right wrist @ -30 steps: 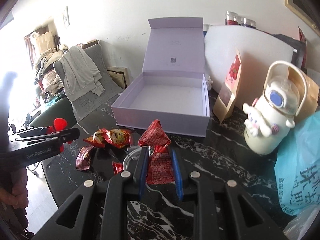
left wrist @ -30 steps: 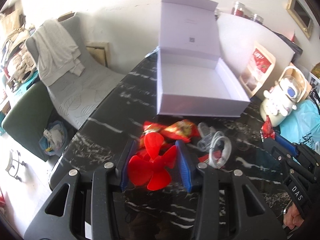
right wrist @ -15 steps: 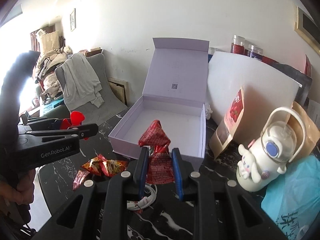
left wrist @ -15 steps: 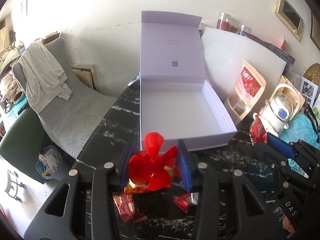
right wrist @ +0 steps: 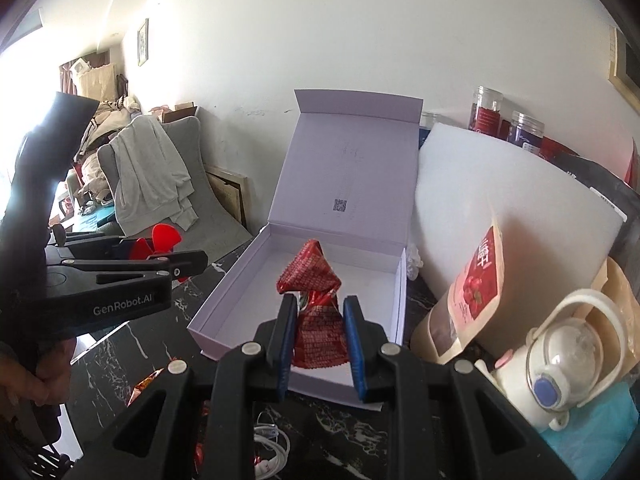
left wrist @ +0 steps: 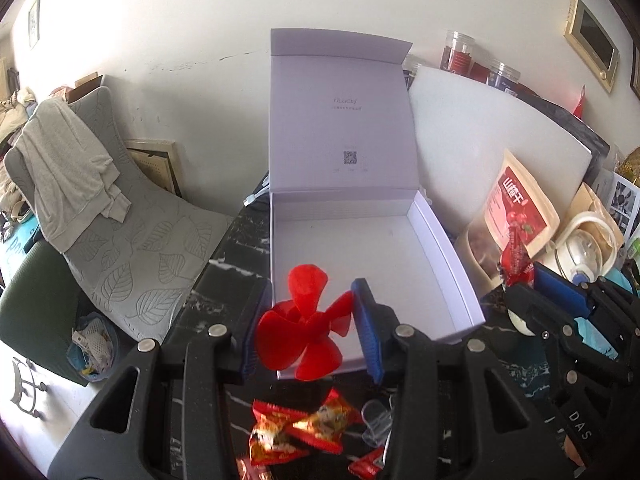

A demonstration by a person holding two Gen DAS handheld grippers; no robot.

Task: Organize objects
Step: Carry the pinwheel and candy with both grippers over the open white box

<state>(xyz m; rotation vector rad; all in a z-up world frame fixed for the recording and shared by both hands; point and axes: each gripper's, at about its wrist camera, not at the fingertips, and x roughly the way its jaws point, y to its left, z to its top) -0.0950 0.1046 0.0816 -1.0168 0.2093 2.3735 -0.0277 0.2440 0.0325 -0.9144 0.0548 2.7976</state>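
An open pale lilac box (left wrist: 444, 256) (right wrist: 232, 280) stands on the black marble table with its lid upright; its inside is empty. My left gripper (left wrist: 308, 312) is shut on a red plastic fan propeller (left wrist: 304, 328), held above the box's near left corner. My right gripper (right wrist: 320, 320) is shut on a red snack packet (right wrist: 316, 312), held over the box's front edge. In the right wrist view the left gripper (right wrist: 188, 260) and the propeller (right wrist: 164, 238) hang at the left. In the left wrist view the right gripper (left wrist: 532, 276) with its packet (left wrist: 514, 260) is at the right.
Red snack packets (left wrist: 304, 428), a clear plastic piece (left wrist: 376, 420) and a white cable (right wrist: 272, 444) lie on the table (left wrist: 236, 240) below the grippers. A fruit pouch (right wrist: 476, 280), a white bottle (right wrist: 560, 352), a blue bag and a white board stand right of the box. A grey chair (left wrist: 132, 240) is left.
Both grippers have risen from the table with their loads and moved forward toward the box. The loose packets now lie below and behind them.
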